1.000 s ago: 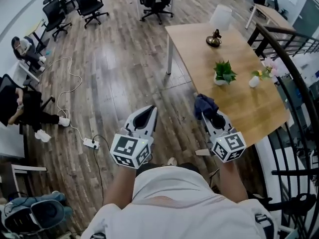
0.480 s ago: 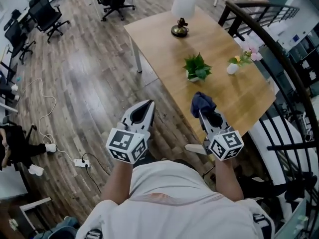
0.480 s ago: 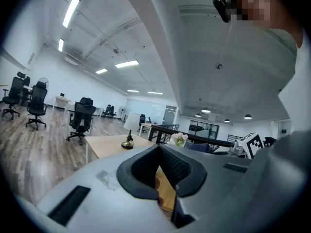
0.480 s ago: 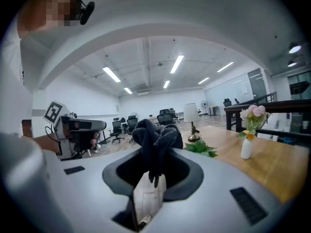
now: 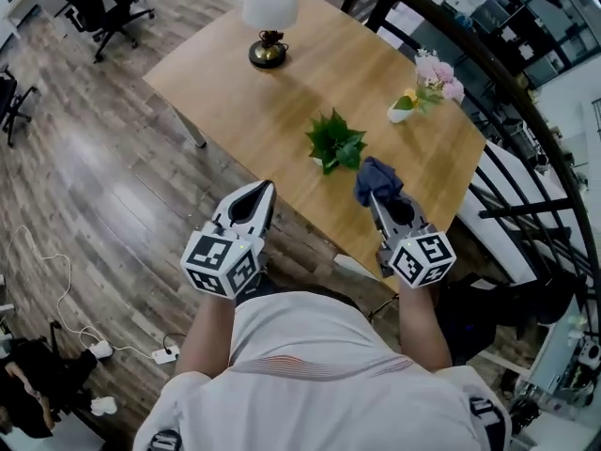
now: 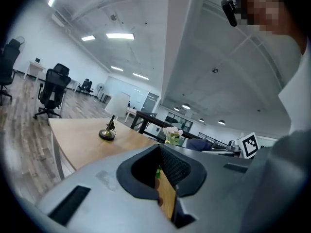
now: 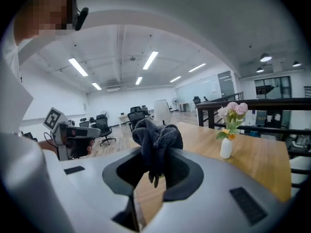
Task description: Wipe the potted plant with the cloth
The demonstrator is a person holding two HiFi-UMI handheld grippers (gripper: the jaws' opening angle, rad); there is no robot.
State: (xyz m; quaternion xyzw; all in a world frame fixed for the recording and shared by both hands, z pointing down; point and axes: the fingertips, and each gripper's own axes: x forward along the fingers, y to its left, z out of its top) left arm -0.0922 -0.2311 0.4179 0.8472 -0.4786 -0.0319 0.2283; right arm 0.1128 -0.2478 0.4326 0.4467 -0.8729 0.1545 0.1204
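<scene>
Dark blue cloth hangs bunched from the right tongs, which pinch it, just beside the potted plant on the wooden worktop; left tongs pressed together, empty, short of the plant; no contact yet, so I judge the whole wipe is left.

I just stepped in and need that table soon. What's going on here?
A person stands at the near edge of the table with a gripper in each hand. The right gripper is shut on a dark cloth, held up just short of the potted plant. The cloth is not touching the plant. The left gripper is shut and empty.
</scene>
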